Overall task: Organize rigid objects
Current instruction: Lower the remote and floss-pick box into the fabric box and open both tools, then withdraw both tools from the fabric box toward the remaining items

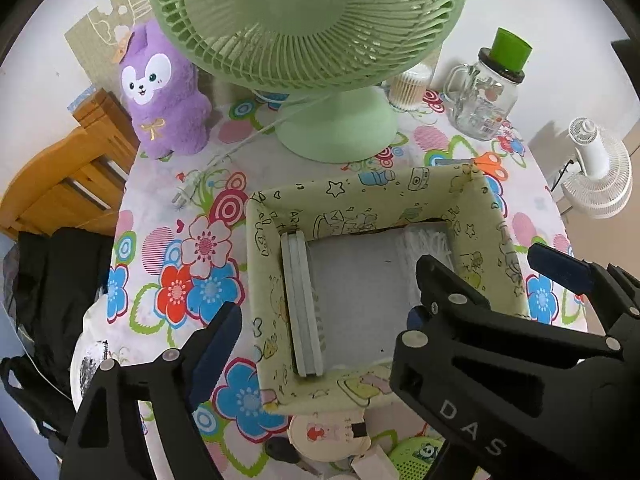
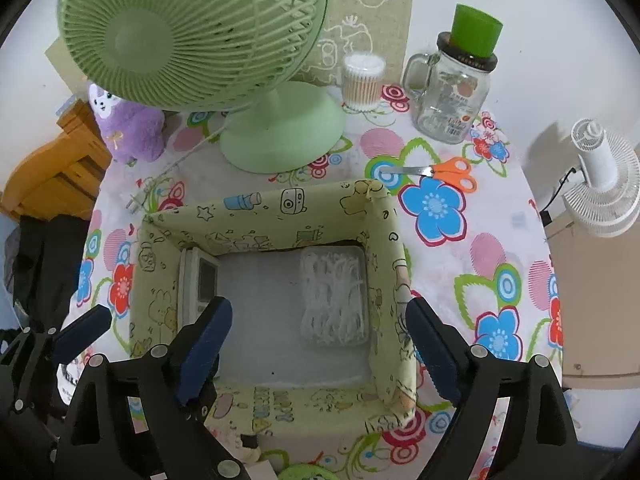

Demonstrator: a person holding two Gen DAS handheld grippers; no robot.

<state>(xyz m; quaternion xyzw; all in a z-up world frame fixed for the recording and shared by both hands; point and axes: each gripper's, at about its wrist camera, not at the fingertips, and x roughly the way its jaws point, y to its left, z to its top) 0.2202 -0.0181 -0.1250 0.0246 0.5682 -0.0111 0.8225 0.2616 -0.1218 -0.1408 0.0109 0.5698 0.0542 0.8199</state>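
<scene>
So the main thing here is a fabric storage box [image 2: 256,216], pale green with little cartoon doodles (stars, cameras, bottles) printed all over it. It sits open-topped in the middle of the desk [image 2: 500,248], which has a loud flower-print cloth on it. Inside the box there's a white remote [image 2: 198,284] standing on edge against the left wall, and a clear bag of white stringy stuff [image 2: 334,296] lying flat on the right side of the floor; can't really tell what's in it.

Both grippers hang over the near edge of the box. The left gripper [image 1: 324,340] has its fingers spread wide with nothing between them, and same deal for the right gripper [image 2: 320,344], fingers apart and empty.

Behind the box stands a green fan [image 1: 308,32], its cord and plug trailing off to the left. A purple plush [image 1: 164,92] sits left of the fan. On the right there's a tub of cotton swabs [image 2: 362,80], a glass mug jar [image 2: 452,96] with a green cup [image 2: 476,30] on top, and orange scissors [image 2: 444,172] just beyond the box's far right corner.

Only readable writing: "DAS" on the other gripper's body in the left view.
</scene>
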